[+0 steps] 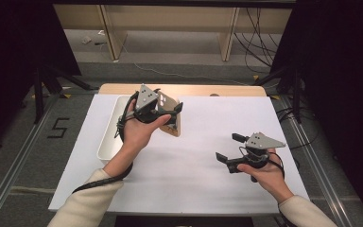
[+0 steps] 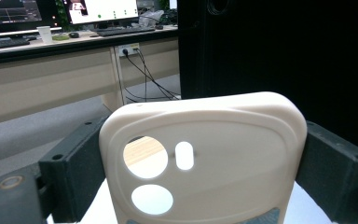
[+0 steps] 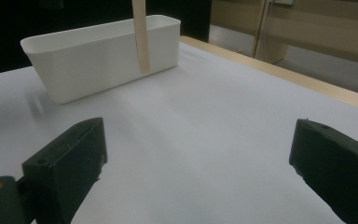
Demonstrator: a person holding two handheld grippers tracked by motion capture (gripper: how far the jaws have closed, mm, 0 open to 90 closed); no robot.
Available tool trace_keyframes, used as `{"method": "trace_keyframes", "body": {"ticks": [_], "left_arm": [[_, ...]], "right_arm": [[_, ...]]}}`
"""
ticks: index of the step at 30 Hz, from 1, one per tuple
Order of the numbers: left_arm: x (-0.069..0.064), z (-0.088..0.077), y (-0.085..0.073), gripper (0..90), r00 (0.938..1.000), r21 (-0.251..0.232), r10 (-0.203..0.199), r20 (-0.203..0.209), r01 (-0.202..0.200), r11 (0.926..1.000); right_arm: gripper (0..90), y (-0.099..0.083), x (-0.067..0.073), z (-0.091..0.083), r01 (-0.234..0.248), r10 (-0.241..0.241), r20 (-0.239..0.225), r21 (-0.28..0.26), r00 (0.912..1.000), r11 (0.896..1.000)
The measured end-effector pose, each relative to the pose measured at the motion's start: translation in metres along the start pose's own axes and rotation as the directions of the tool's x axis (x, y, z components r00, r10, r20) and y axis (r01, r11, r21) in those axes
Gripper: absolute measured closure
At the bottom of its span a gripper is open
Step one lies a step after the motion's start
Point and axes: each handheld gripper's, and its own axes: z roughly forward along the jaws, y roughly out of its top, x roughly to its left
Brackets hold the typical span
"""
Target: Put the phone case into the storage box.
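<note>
High view: left tool (image 1: 174, 115) clamps a beige phone case (image 2: 205, 158); right tool (image 1: 228, 147) gapes wide, empty; floor mark "5" (image 1: 58, 127).

Bright even overhead light, soft faint shadows, dark surroundings, slightly soft focus

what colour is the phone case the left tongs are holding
Cream, or pale beige. The phone case shows best in the left gripper view.

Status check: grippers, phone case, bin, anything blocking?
Left gripper shut on beige phone case, held upright beside white bin. Right gripper open, empty, low over white table cover. Nothing blocking.
</note>
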Motion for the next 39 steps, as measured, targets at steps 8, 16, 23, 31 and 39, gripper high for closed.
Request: {"method": "trace_keyframes", "body": {"ticks": [8, 16, 23, 31, 39], "left_arm": [[0.006, -0.003, 0.003, 10.3, 0.9999, -0.005, -0.001, -0.017, 0.001, 1.0], [0.011, -0.006, 0.006, 10.3, 0.9995, -0.013, -0.002, -0.032, 0.002, 0.9999], [0.014, -0.008, 0.008, 10.3, 0.999, -0.017, -0.001, -0.045, 0.0, 0.9999], [0.018, -0.011, 0.01, 10.4, 0.9982, -0.024, -0.005, -0.059, 0.004, 0.9997], [0.022, -0.013, 0.012, 10.4, 0.9976, -0.028, -0.01, -0.069, 0.008, 0.9996]], "right_arm": [[5.2, 0.0, 0.0, 0.0, -0.001, 0.001, 0.002, 0.002, 1.0, 1.0], [5.5, -0.001, 0.0, 0.0, -0.004, 0.004, 0.001, 0.005, 1.0, 1.0], [5.8, -0.001, 0.0, 0.001, -0.006, 0.006, 0.001, 0.003, 1.0, 1.0], [5.9, -0.001, 0.0, 0.001, -0.007, 0.007, 0.0, 0.004, 1.0, 1.0], [6.0, -0.001, 0.0, 0.001, -0.008, 0.008, -0.002, 0.004, 1.0, 1.0]]}}
